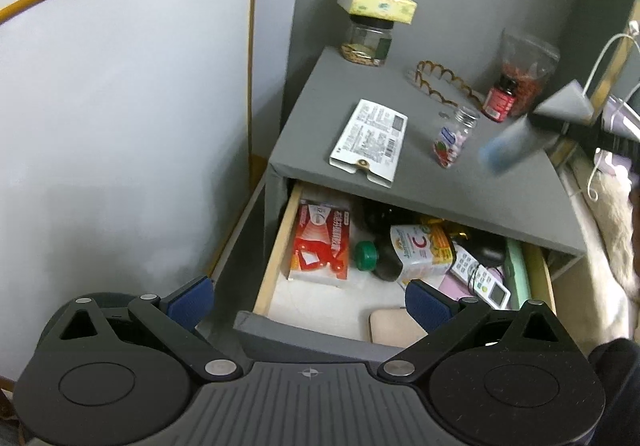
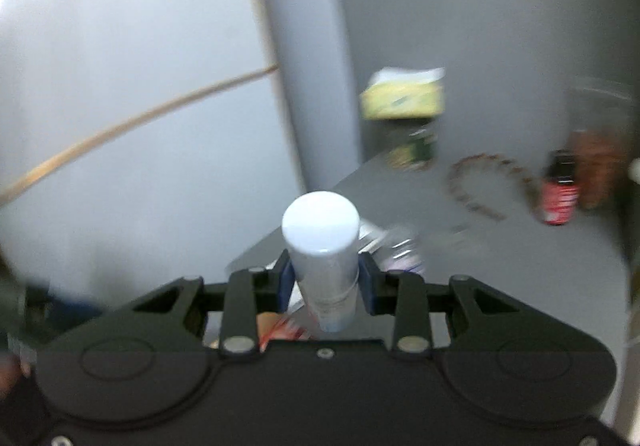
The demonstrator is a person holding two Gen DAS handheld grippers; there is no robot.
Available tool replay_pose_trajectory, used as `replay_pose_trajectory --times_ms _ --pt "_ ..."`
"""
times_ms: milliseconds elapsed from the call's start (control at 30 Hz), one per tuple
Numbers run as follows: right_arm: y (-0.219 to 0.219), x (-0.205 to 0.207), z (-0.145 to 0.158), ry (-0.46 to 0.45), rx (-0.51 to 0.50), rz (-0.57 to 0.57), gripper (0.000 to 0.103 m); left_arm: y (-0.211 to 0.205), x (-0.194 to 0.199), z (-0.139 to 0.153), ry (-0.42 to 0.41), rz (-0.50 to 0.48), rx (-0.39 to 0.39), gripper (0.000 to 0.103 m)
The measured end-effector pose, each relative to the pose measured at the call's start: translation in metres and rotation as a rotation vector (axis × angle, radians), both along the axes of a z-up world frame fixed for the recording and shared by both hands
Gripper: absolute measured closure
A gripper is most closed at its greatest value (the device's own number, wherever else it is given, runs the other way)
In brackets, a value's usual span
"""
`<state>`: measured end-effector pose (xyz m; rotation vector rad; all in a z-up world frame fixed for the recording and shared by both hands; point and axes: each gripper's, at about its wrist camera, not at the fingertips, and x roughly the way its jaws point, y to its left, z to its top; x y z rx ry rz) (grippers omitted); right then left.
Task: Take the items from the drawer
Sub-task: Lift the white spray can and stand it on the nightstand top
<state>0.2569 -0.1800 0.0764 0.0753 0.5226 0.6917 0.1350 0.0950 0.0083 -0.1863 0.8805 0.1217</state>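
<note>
The grey nightstand's drawer (image 1: 276, 246) stands pulled out. In it lie a red-orange box (image 1: 320, 242), a dark bottle with a green cap (image 1: 366, 256), a vitamin bottle (image 1: 420, 250) and a remote (image 1: 480, 278). My left gripper (image 1: 308, 304) hangs open over the drawer's front edge, with nothing between its blue pads. My right gripper (image 2: 325, 274) is shut on a white cylindrical bottle (image 2: 320, 242), held over the nightstand top. In the left wrist view that bottle (image 1: 506, 148) and the right gripper show as a blur at the right.
On the nightstand top (image 1: 312, 118) lie a white packet (image 1: 370, 140), a clear pill bottle (image 1: 454, 140), a red bottle (image 1: 500, 96), a jar of red bits (image 1: 524, 70), a wavy hairband (image 1: 440, 82) and a jar under a tissue pack (image 1: 376, 2). A wall stands left.
</note>
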Motion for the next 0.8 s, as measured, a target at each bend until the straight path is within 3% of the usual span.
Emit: replay_pose_trajectory --times_ms 100,200,400,467,567,733,800 --pt "-0.020 0.026 -0.007 0.047 0.030 -0.101 0.071 -0.001 0.000 0.000 -0.003 -0.006 0.001 0.002" --pt "-0.024 0.059 -0.020 0.099 -0.011 -0.172 0.071 0.000 -0.001 -0.001 0.001 -0.005 0.005 0.002" --pt "-0.004 0.089 -0.037 0.148 -0.166 -0.216 0.071 0.000 0.002 -0.003 0.013 -0.009 -0.002 0.002" --pt "0.009 0.094 -0.045 0.142 -0.244 -0.223 0.070 -0.001 0.002 -0.002 0.008 -0.015 -0.003 0.002" --pt "0.025 0.092 -0.056 0.125 -0.274 -0.229 0.069 -0.003 0.001 -0.001 0.007 -0.021 -0.006 0.002" --pt "0.024 0.078 -0.050 0.069 -0.242 -0.283 0.049 -0.001 0.001 -0.001 0.008 -0.017 -0.008 0.002" --pt "0.022 0.070 -0.042 0.037 -0.233 -0.295 0.048 0.001 0.001 0.000 0.004 -0.011 -0.008 0.002"
